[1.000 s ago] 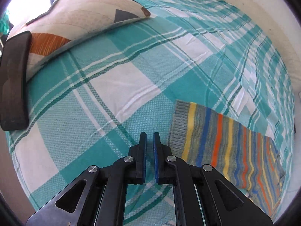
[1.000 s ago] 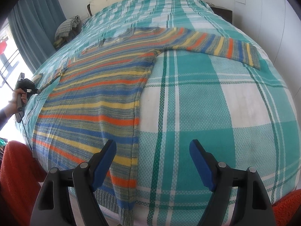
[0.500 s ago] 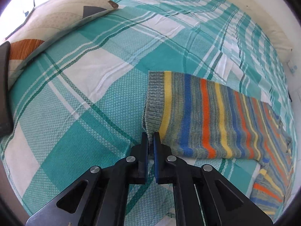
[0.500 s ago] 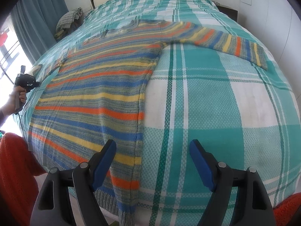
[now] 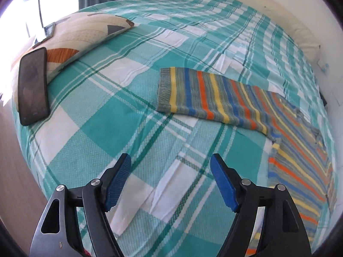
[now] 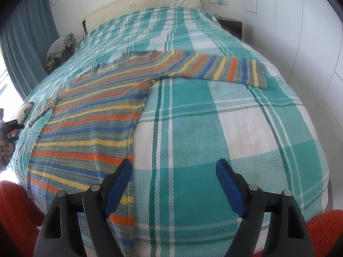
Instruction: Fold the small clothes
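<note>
In the left wrist view, the left gripper hangs above the bed covered with a teal and white checked sheet, its blue-padded jaws spread wide and holding nothing. The knitted sweater with orange, blue, yellow and grey stripes lies flat on this sheet, beyond the gripper and to its right; one sleeve is stretched out straight, with its grey cuff pointing toward a cream patterned pillow. A black phone rests partly on that pillow, well apart from the sweater. In the right wrist view, the right gripper is also wide open and empty, above the lower side edge of the sweater, with its left finger over the knit and its right finger over the bare sheet. The other sleeve lies spread out on the far side of the sweater body. As far as I can judge, the sweater is only laid out and smoothed; no fold is made yet, so both sleeves and the body are still to be folded.
</note>
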A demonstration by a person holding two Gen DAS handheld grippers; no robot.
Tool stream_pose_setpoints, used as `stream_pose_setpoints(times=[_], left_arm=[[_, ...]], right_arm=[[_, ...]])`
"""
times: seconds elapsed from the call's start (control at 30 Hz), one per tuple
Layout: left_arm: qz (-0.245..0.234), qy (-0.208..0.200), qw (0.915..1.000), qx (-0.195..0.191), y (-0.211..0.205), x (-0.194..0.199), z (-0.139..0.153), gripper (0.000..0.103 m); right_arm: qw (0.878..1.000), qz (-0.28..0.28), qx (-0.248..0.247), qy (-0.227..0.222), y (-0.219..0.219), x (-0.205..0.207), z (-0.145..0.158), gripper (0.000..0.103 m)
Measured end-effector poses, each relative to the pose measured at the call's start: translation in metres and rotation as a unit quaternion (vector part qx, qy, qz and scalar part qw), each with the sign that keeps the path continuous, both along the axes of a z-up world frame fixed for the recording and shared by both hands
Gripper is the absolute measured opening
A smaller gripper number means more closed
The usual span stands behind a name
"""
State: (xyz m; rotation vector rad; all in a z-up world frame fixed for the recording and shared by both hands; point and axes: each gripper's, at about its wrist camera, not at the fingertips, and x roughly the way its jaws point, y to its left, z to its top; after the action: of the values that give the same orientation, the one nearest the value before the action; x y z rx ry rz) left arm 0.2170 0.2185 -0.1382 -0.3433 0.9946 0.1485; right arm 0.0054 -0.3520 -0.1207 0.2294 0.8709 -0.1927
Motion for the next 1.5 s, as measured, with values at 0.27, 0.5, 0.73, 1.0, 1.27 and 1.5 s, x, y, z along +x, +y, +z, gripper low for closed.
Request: stream_pose_setpoints(times=[0.27,0.5,0.73,1.0,1.27,1.5], left_arm=[[-0.107,-0.005,0.9942,0.010,-0.090,-0.072,-0.022,0.088],[-0.113,-0.010,0.9921,0.055,-0.099,-0.074,-0.027,0.091],[-0.099,0.022,0.9941,0.038,-0.093,-0.068,-0.049,0.097],[-0.108,0.031,0.9925,0.049,-0.098,-0.068,-0.053,0.101],[-0.104,0.001,0.9940,0.035,-0.096,-0.071,-0.037,0.100],[-0.106,-0.121,0.9823,0.095,-0.095,0.001,0.008,0.101]], right_arm=[[0.997,-0.076,0.008,-0.012,-0.037,-0.008,0.002,0.092],[0.993,-0.116,-0.013,0.002,-0.051,-0.014,-0.006,0.094],[0.989,-0.138,0.020,0.045,-0.070,-0.012,-0.029,0.094],[0.988,-0.139,0.036,0.062,-0.071,-0.012,-0.045,0.100],[0.989,-0.127,0.004,0.078,-0.062,-0.007,-0.049,0.103],[0.989,-0.127,0.003,0.078,-0.061,-0.005,-0.050,0.103]])
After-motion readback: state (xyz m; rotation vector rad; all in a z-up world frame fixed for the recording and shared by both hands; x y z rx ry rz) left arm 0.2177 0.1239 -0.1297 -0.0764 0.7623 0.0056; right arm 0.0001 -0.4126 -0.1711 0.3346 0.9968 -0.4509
